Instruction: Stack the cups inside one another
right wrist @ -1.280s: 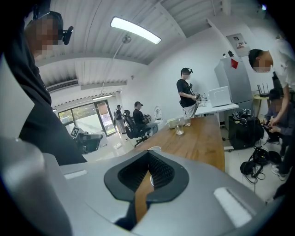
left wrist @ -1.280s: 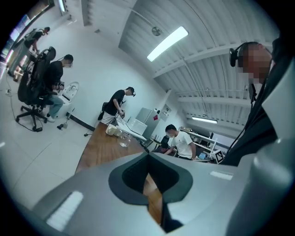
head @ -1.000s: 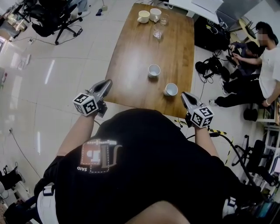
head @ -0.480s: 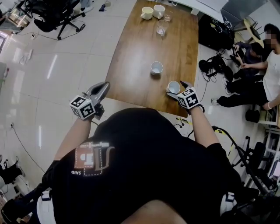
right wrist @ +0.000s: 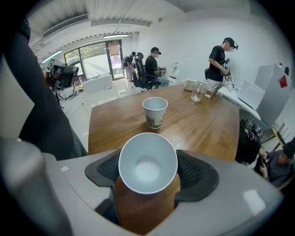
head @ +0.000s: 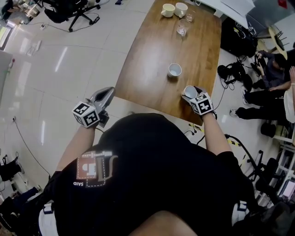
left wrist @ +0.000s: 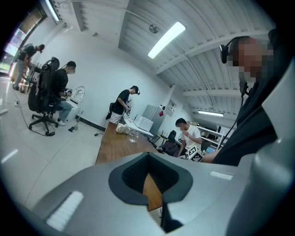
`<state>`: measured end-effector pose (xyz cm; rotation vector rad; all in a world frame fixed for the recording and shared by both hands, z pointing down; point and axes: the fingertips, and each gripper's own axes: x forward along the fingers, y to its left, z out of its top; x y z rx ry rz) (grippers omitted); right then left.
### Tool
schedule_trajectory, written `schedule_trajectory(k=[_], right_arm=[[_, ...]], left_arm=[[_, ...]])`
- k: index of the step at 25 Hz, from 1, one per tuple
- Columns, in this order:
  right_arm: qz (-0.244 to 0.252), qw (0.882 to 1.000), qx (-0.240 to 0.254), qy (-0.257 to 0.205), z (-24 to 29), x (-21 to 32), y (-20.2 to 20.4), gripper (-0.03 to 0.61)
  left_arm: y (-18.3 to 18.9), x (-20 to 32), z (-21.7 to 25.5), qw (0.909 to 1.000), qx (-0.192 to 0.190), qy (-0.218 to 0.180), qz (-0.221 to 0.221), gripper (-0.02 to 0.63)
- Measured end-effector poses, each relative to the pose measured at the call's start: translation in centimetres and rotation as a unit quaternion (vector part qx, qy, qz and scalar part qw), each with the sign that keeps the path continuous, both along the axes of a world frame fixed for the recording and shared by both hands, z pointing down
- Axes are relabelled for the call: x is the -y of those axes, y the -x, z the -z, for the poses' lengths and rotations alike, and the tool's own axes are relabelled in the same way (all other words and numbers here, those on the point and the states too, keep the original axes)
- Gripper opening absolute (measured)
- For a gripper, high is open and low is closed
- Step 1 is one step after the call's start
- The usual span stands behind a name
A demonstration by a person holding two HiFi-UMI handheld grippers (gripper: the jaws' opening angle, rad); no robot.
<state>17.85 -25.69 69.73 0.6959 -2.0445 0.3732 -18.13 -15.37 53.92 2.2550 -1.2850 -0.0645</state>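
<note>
The near cup point(right wrist: 147, 159) stands at the near edge of the wooden table point(head: 152, 55). Your right gripper point(head: 190, 93) is clenched on it, pads at its 3 and 9 o'clock. Squeeze lightly, lift straight up, then carry it toward 12 o'clock over the second cup point(right wrist: 155, 111). Your left gripper point(left wrist: 148, 184), closed on nothing, hangs off the table edge. Mugs point(head: 168, 10) and a glass point(head: 182, 28) sit far beyond, so I judge the way unobstructed.

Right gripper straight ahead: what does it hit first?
Likely the far cup, standing upright ahead on the table, beyond the near cup between its jaws; the gap is hard to judge.
</note>
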Motion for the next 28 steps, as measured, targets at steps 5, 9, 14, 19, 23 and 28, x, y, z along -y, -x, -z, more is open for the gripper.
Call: schedule_trajectory(k=[5,9,14,19,23,28], right_arm=[[-0.023,0.998,0.061,-0.026,5.9,3.2,2.0,0.373],[-0.011,0.994,0.09,-0.062,11.2,6.9,5.6,0.373],[0.016,0.995,0.074,-0.063,11.2,9.6,9.5,0.374],[0.023,0.998,0.038,-0.042,7.2,9.9,11.0,0.38],[0.015,0.998,0.051,-0.033,5.9,9.7,11.3,0.424],[-0.013,0.988,0.139,-0.063,11.6,9.0,10.5,0.43]], left_arm=[[0.6,-0.2,0.0,0.9999,-0.002,-0.012,0.002,0.002],[1.5,-0.6,0.5,0.9997,-0.005,-0.02,0.01,0.002],[3.1,-1.7,1.0,0.9993,0.0,-0.025,0.027,0.002],[5.4,-3.2,0.6,0.9985,0.0,-0.013,0.053,0.002],[6.2,-3.7,0.6,0.9984,0.007,-0.005,0.056,0.002],[5.0,-2.3,0.8,0.9993,0.003,-0.017,0.032,0.002]])
